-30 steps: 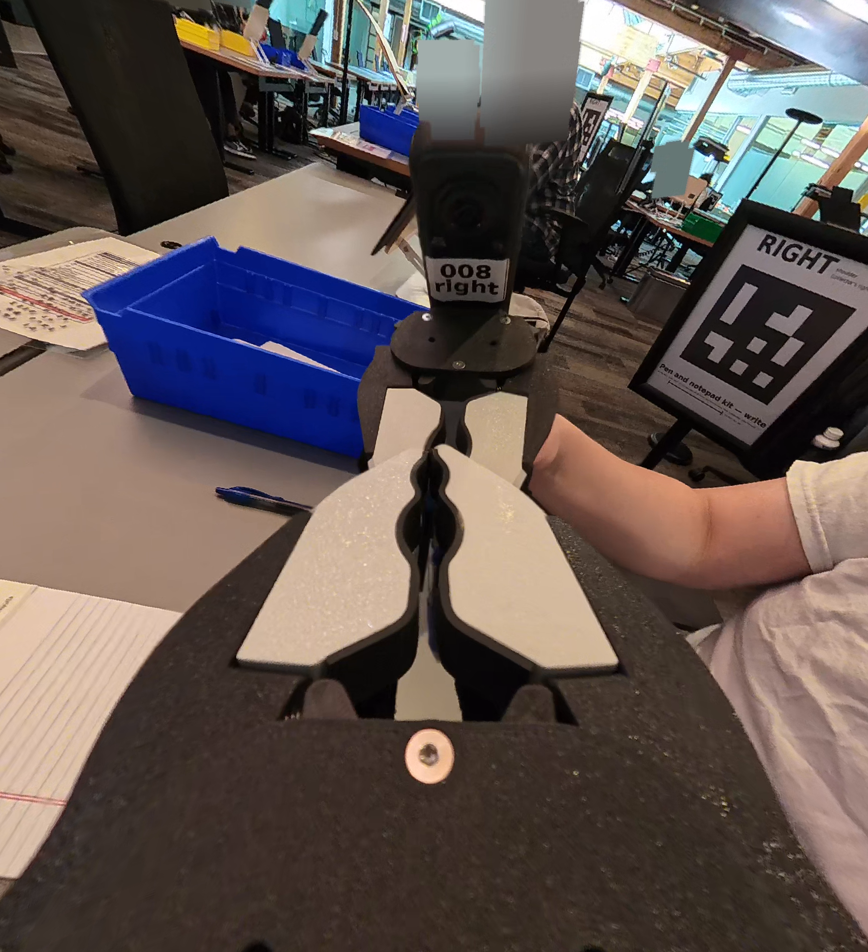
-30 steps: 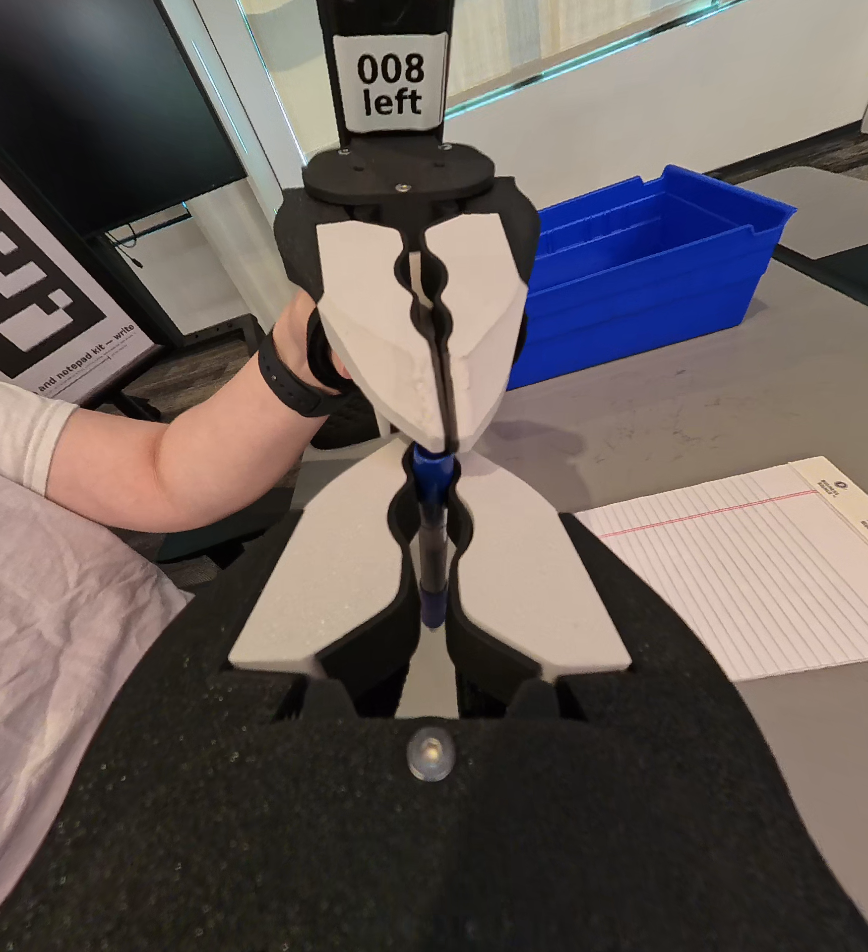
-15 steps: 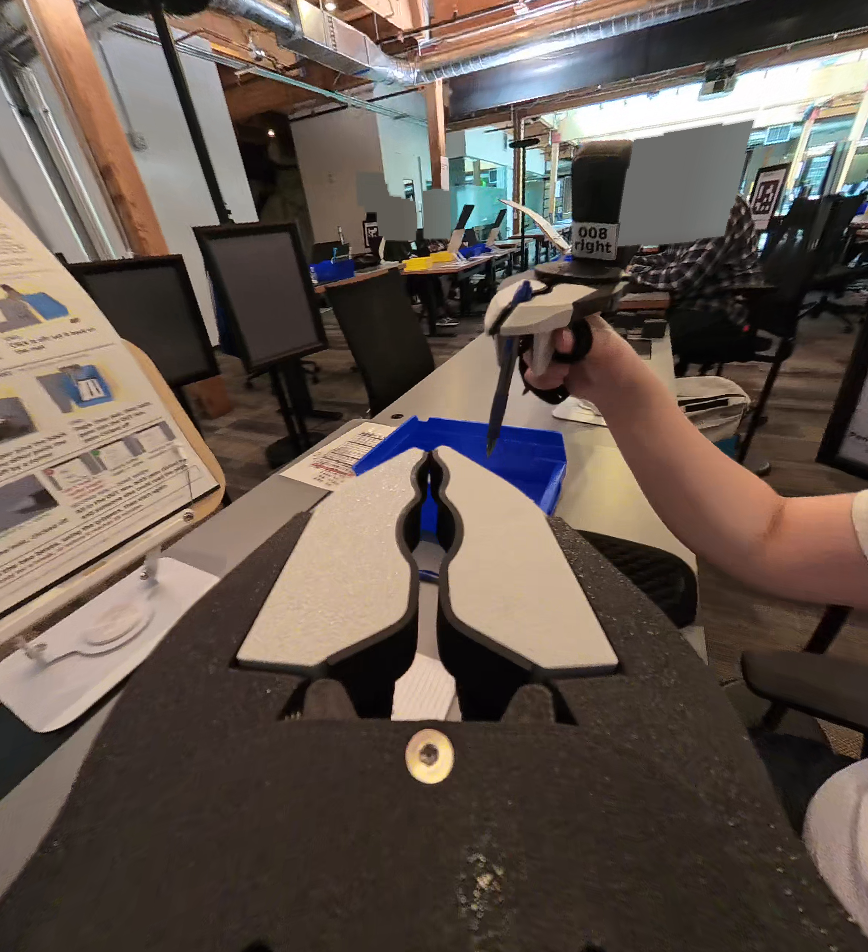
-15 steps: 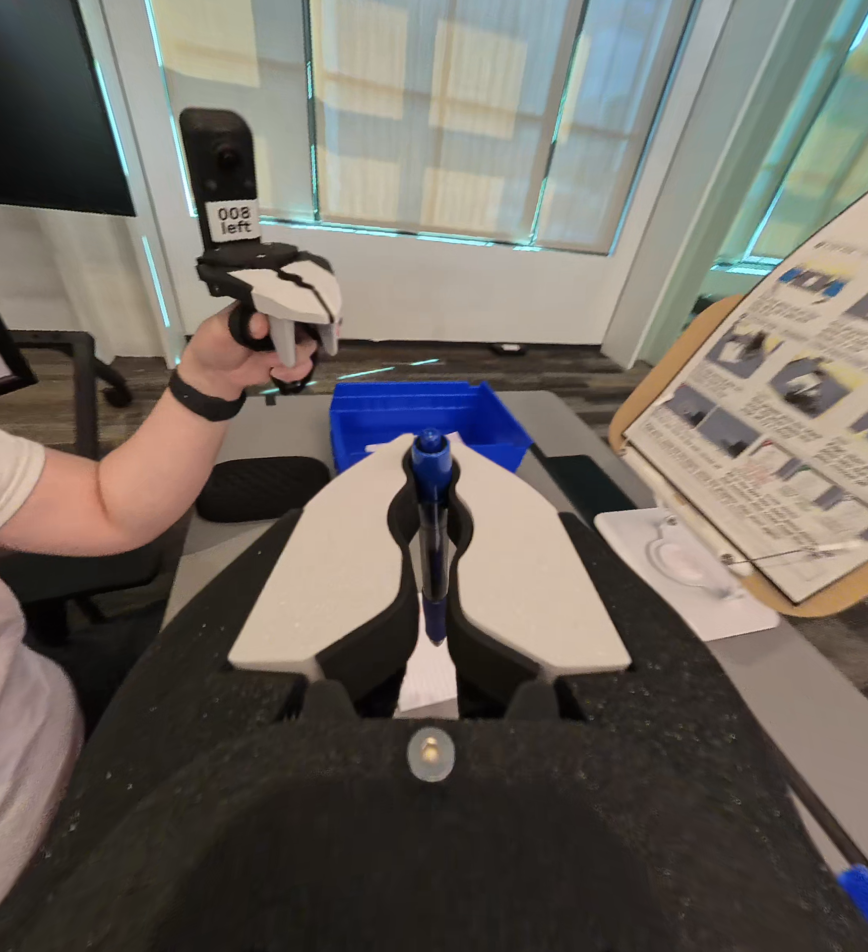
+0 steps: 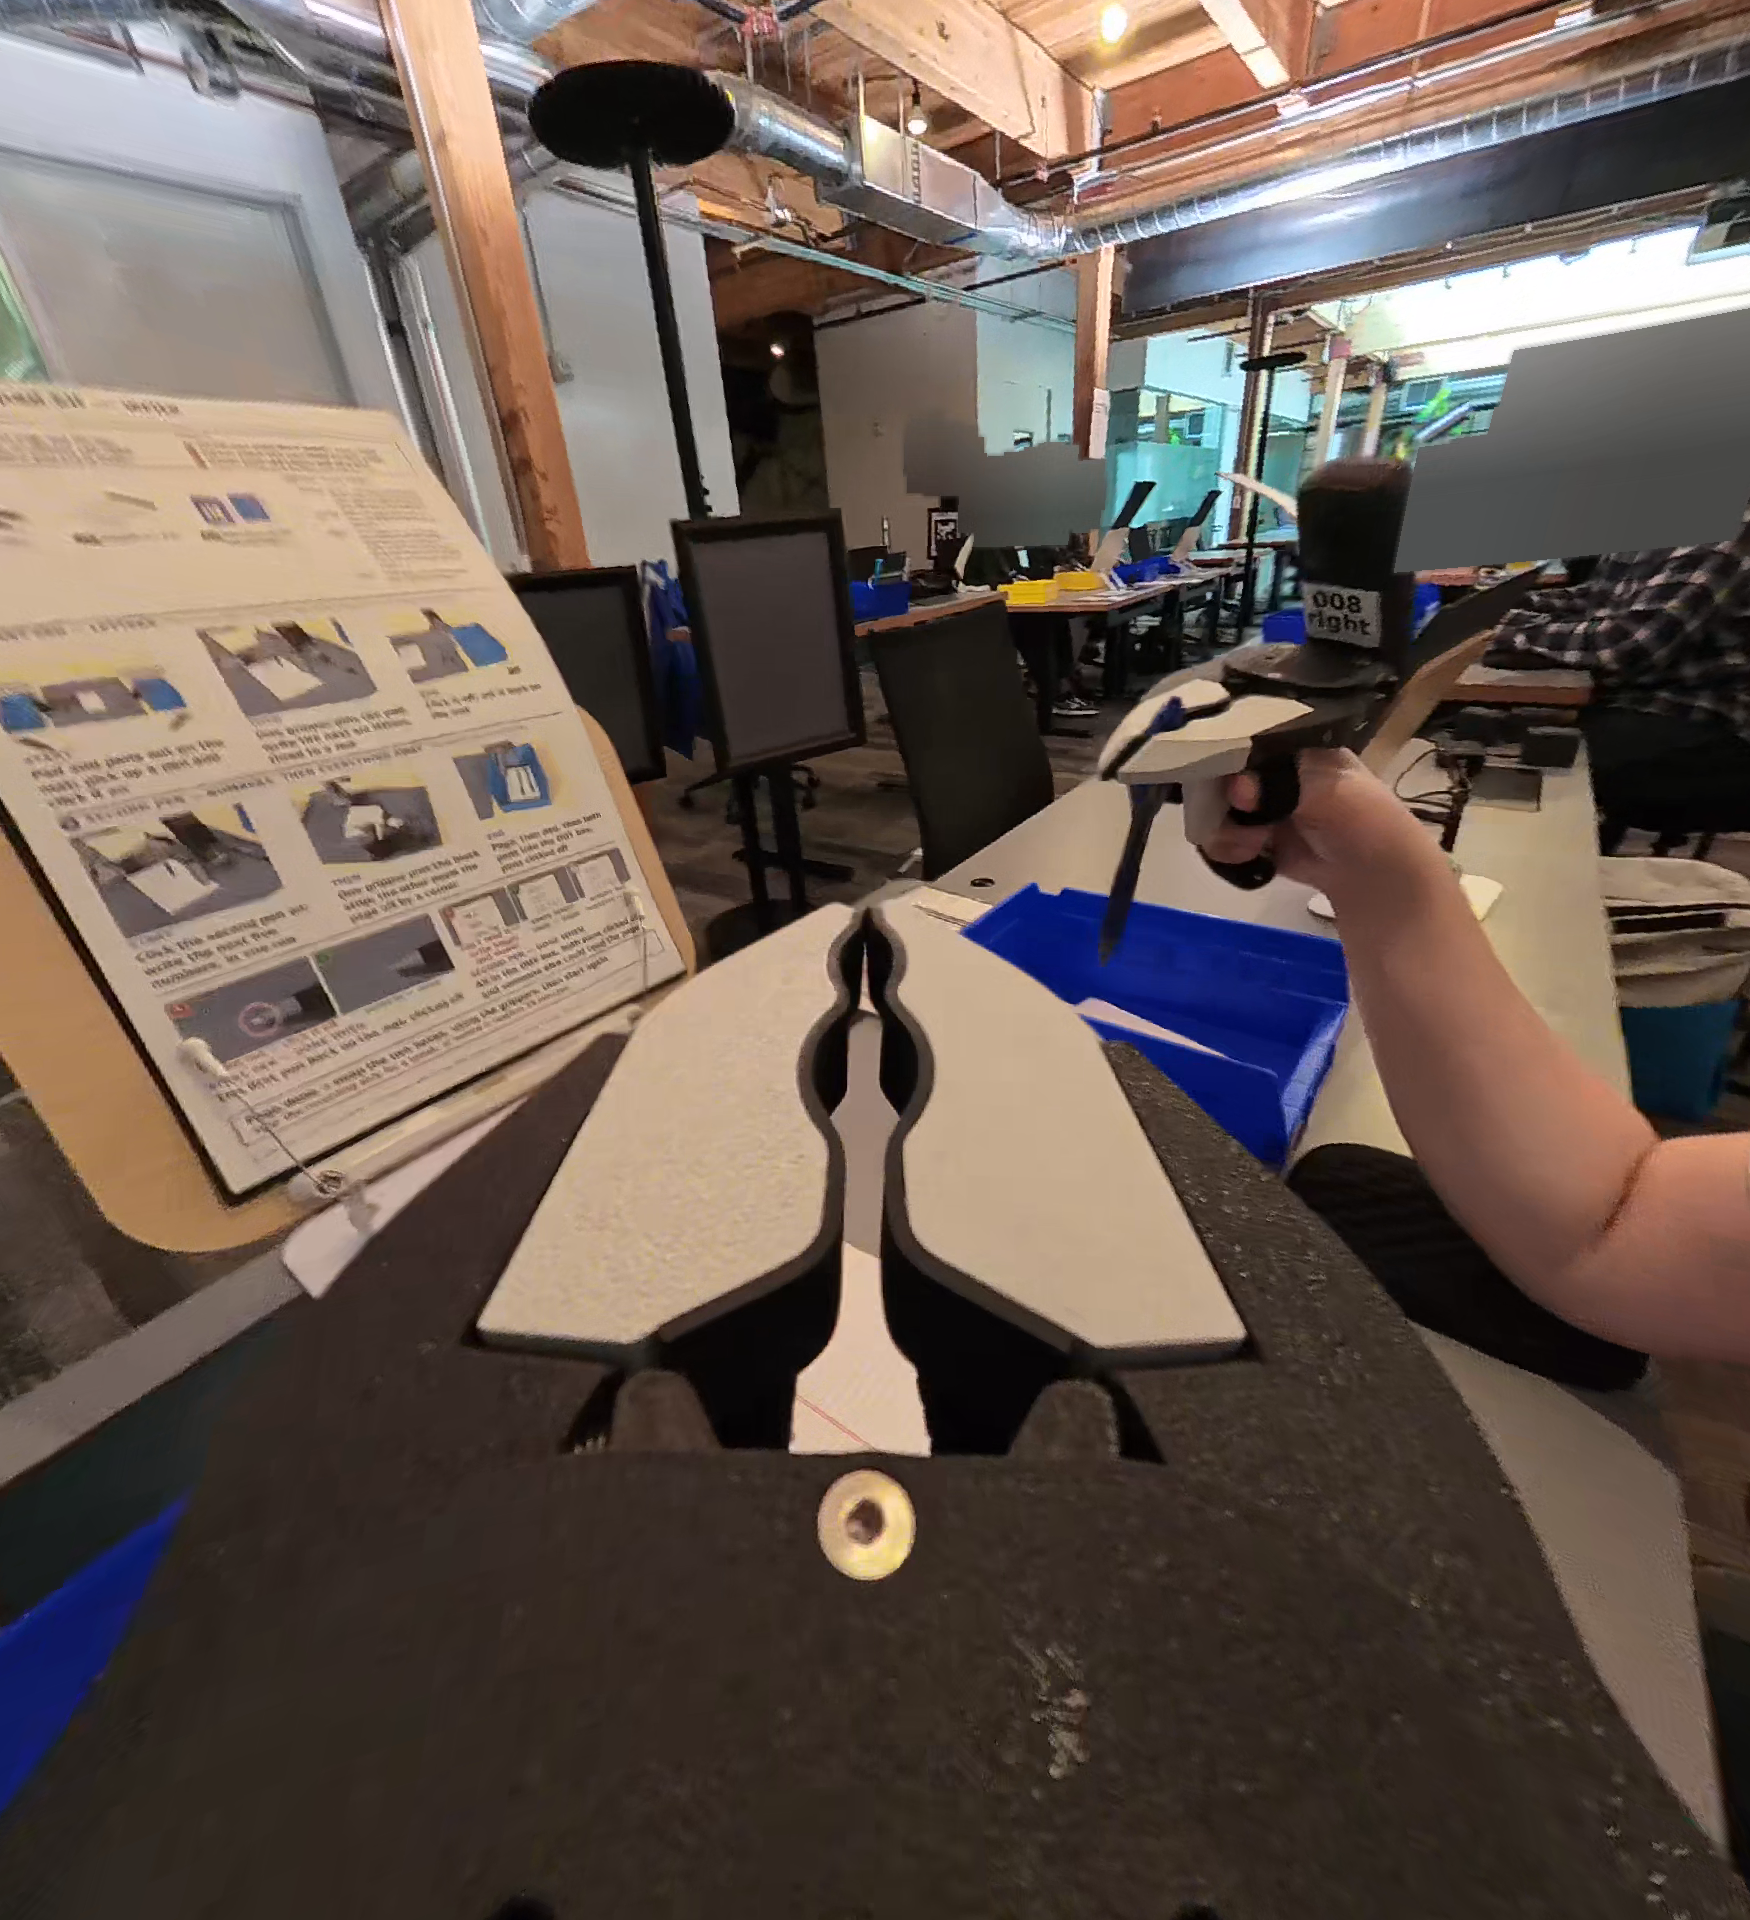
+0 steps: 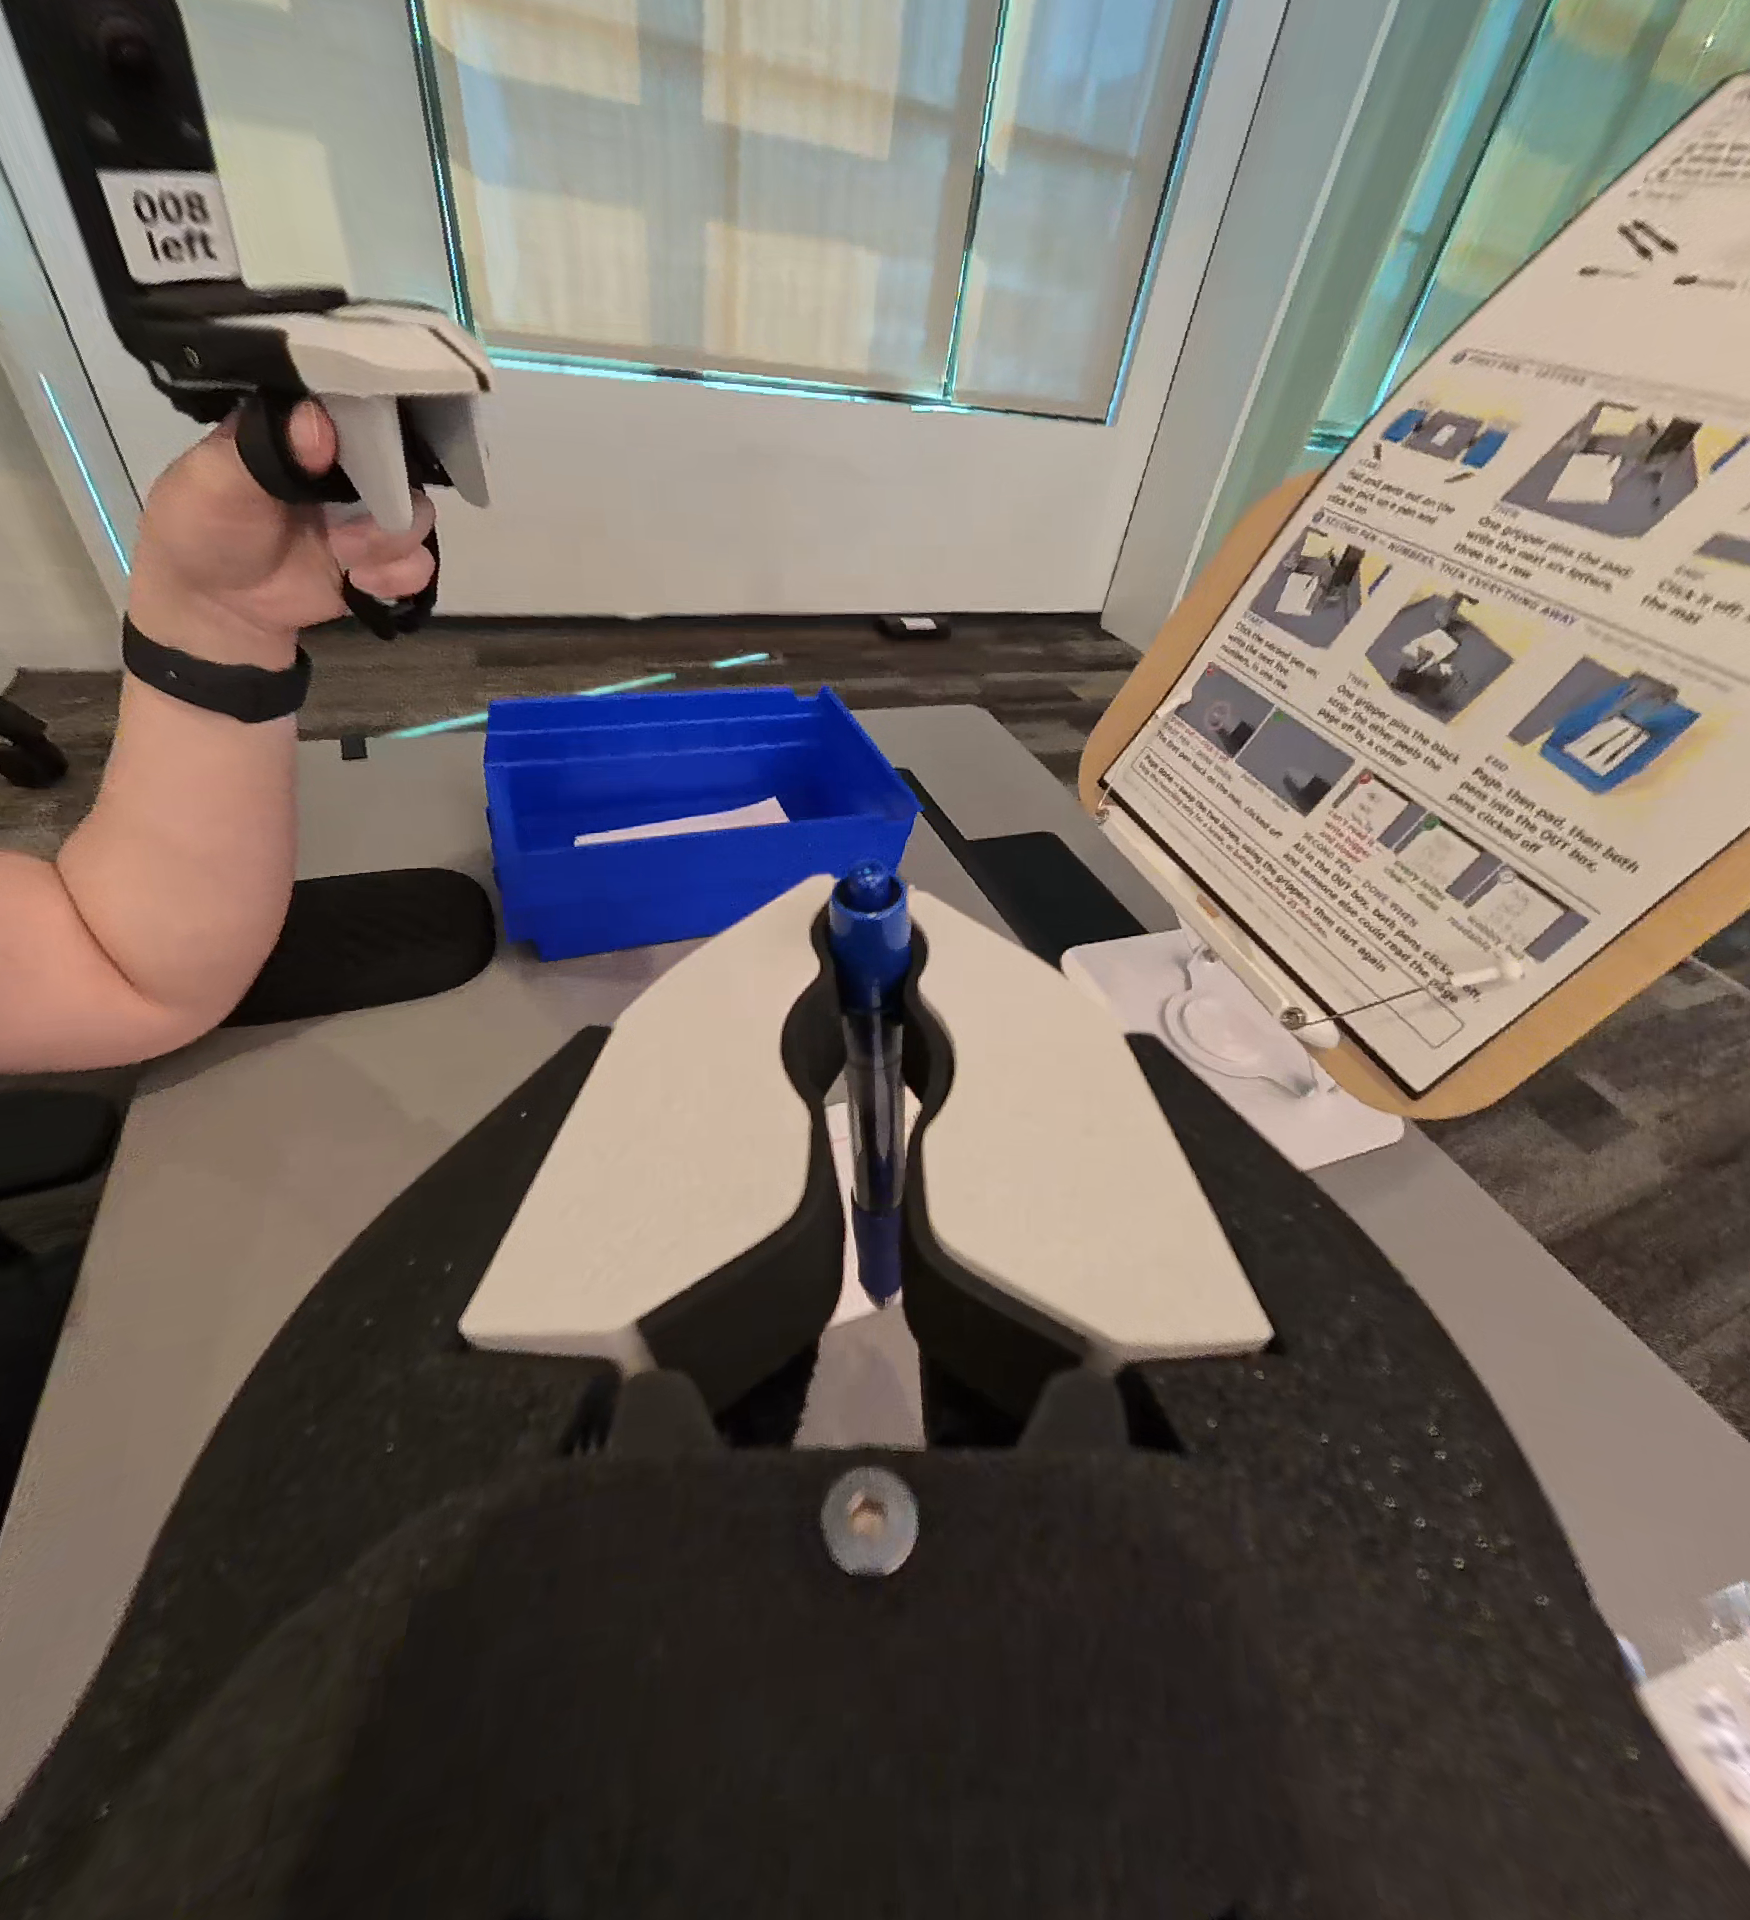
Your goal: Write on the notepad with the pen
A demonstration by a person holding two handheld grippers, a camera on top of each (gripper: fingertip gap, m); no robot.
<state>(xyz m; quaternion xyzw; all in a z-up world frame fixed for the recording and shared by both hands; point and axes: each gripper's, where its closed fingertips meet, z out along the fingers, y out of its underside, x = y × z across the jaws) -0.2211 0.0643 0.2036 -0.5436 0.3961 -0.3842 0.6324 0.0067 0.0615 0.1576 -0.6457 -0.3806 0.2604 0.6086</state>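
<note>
My right gripper (image 6: 866,914) is shut on a blue pen (image 6: 871,1049) that lies along its fingers with the cap end forward. In the left wrist view the right gripper (image 5: 1131,753) is held in the air, and the pen (image 5: 1125,883) points down over the blue bin (image 5: 1214,997). My left gripper (image 5: 866,925) is shut and empty. It also shows raised at the upper left in the right wrist view (image 6: 429,473). A strip of white lined notepad (image 5: 855,1387) shows through the gap between the left fingers; the rest is hidden.
The blue bin (image 6: 694,862) stands on the grey table (image 6: 331,1143) with a white sheet (image 6: 684,826) inside. An instruction board (image 6: 1473,727) leans on a stand at the table's side (image 5: 258,779). A black armrest pad (image 6: 362,935) lies beside the bin. My right fingertips sit around 25 cm from my left ones.
A second ago the two grippers met tip to tip at the pen's top end. They have since drawn apart and risen, and both views have swung up from the table.
</note>
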